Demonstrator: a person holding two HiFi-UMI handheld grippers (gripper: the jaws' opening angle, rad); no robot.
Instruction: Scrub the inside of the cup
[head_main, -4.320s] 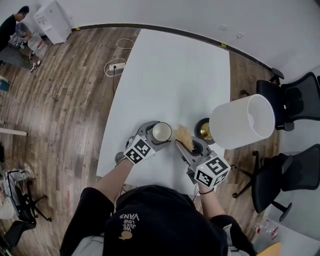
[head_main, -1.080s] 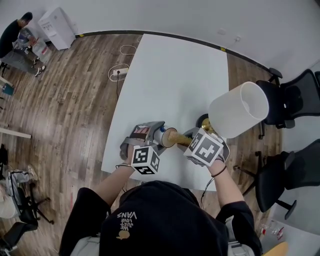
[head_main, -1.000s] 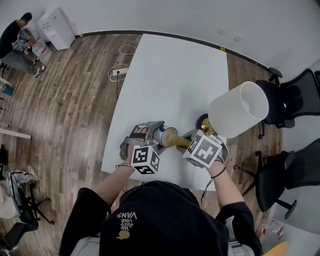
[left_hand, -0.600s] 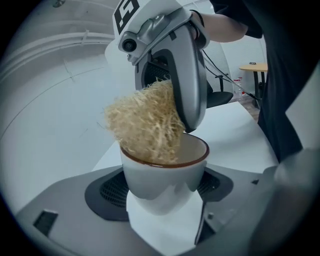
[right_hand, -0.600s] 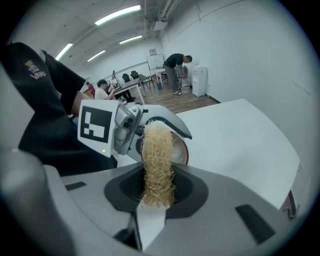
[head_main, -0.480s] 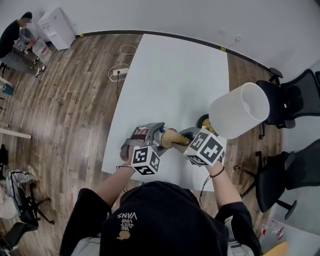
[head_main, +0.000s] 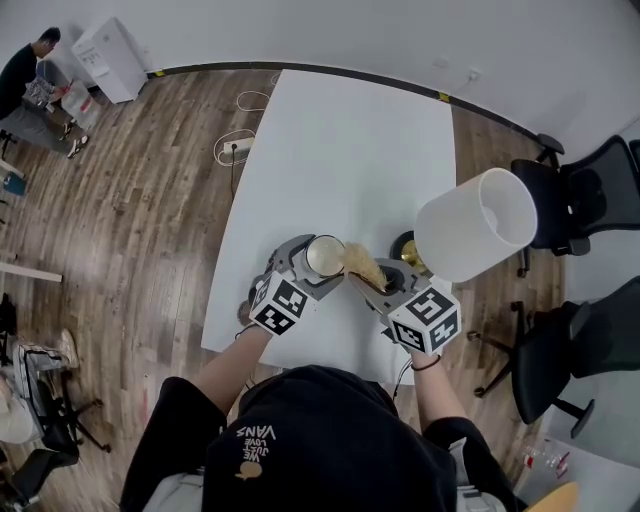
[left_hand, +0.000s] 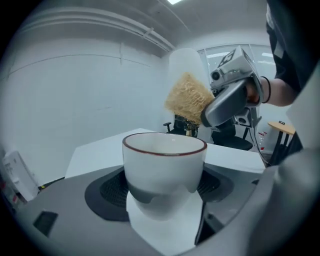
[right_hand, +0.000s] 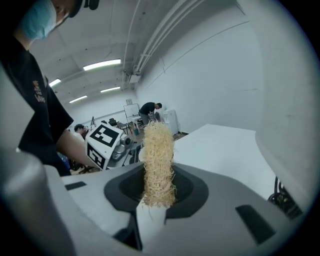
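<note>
The left gripper (head_main: 305, 268) has its jaws pinching the white, red-rimmed ceramic cup (left_hand: 165, 165) upright at the white tabletop's (head_main: 340, 150) near edge, and the right gripper (head_main: 375, 288) has its jaws clamped on the tan fibrous scrubber (right_hand: 158, 160) just right of the cup's mouth, so an off-centre push could catch the rim and twist the smooth cup loose.

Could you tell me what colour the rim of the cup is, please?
Dark red, a thin line round the white cup; the left gripper view shows it best.
</note>
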